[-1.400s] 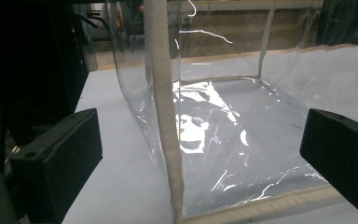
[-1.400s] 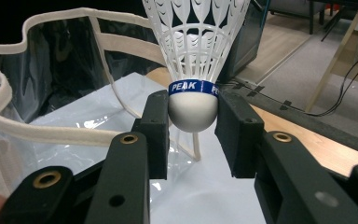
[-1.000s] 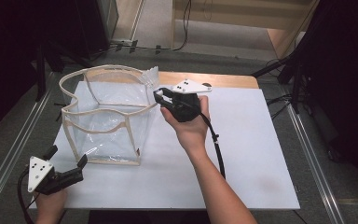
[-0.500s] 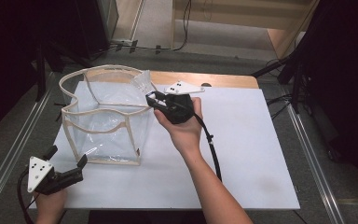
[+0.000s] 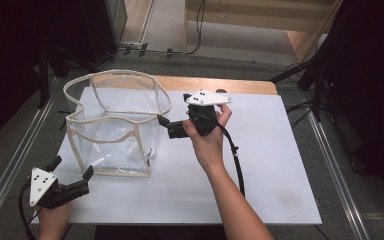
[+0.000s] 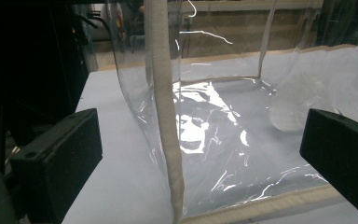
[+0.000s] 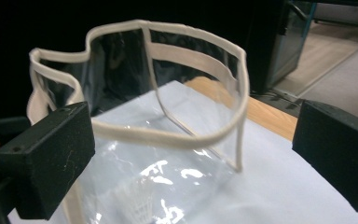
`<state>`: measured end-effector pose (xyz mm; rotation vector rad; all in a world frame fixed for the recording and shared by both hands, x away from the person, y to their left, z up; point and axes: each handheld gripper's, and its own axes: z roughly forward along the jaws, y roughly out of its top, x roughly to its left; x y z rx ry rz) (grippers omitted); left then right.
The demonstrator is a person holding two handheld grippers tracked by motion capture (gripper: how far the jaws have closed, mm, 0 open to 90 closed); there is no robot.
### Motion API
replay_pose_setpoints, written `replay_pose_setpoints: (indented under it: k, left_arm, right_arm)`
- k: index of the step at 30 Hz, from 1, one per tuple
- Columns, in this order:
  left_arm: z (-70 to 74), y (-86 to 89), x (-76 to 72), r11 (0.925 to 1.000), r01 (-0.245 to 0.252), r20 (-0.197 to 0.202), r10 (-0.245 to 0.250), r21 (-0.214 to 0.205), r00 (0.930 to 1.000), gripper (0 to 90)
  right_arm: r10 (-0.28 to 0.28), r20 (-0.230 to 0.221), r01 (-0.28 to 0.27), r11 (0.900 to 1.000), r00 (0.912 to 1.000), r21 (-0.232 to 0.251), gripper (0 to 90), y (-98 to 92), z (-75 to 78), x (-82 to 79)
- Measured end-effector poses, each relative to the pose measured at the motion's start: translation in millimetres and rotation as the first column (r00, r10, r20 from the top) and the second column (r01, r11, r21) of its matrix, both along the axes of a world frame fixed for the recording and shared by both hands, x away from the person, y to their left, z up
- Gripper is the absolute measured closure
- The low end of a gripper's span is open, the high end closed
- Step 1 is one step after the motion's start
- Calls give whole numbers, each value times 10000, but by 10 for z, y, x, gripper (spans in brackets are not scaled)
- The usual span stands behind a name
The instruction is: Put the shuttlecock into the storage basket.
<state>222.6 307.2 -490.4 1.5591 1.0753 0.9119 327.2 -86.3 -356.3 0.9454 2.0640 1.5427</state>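
A clear plastic bag with cream fabric trim stands upright and open on the white surface, near its far left corner. The right tongs hover just beside the bag's right rim; their jaws have just been opening and stand spread, nothing between them. The left tongs sit near the bag's front left corner, spread wide, apart from it.
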Motion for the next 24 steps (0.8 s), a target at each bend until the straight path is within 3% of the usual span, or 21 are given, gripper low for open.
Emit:
replay_pose_setpoints:
  k: [10, 24]
  left_arm:
    - [0, -1, 0, 10000, 1, -5, -1, 16, 10000, 0]
    - [-1, 0, -1, 10000, -1, -4, 1, 16, 10000, 0]
  right_arm:
    - [11, 328, -3, 9996, 9995, -272, 0, -213, -170, -88]
    - [-424, 238, 428, 9989, 9988, -188, 0, -524, -356, -194]
